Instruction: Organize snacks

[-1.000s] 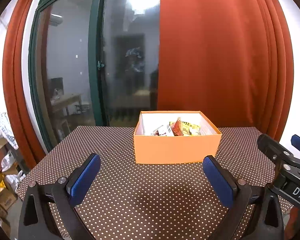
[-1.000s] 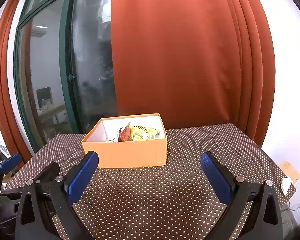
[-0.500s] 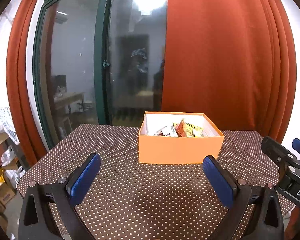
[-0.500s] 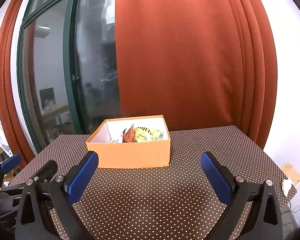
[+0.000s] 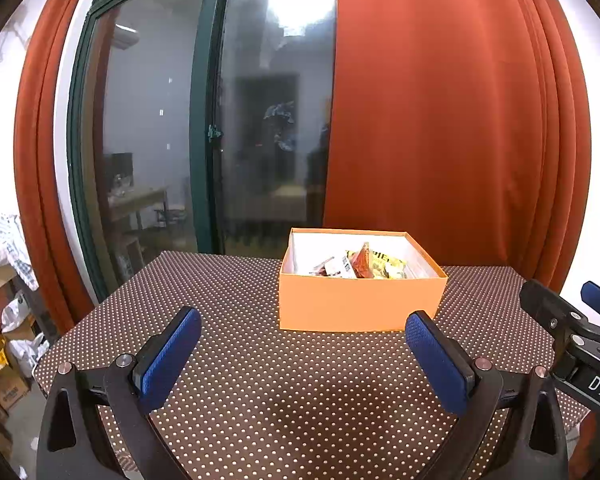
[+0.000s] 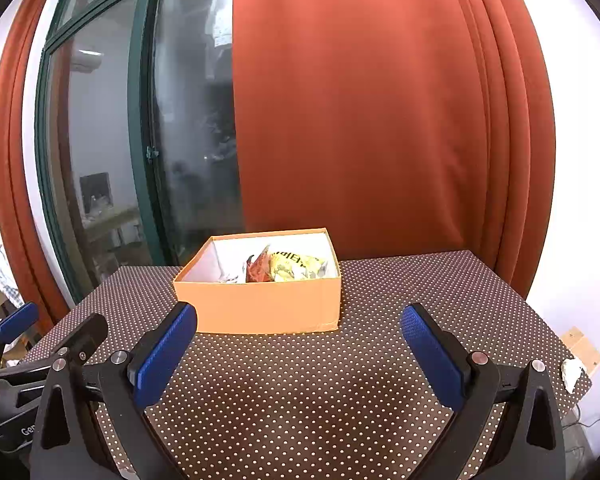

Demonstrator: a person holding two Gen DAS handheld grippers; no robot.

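Left wrist view: left gripper [image 5: 302, 354] is spread wide, nothing between the blue pads [image 5: 168, 360]. Compared with a second ago the orange box [image 5: 360, 304] sits slightly further right and smaller in frame, so this gripper has backed off and drifted left of the box. Snacks [image 5: 360, 266] are piled inside the box; the polka-dot table [image 5: 240, 308] around it is bare.

Right wrist view: right gripper [image 6: 298, 350] also released and empty, held in front of the box, well apart from it. Box shifts a little right and reads smaller here too — retreat. My read: packing looks finished, both tools pulling away.
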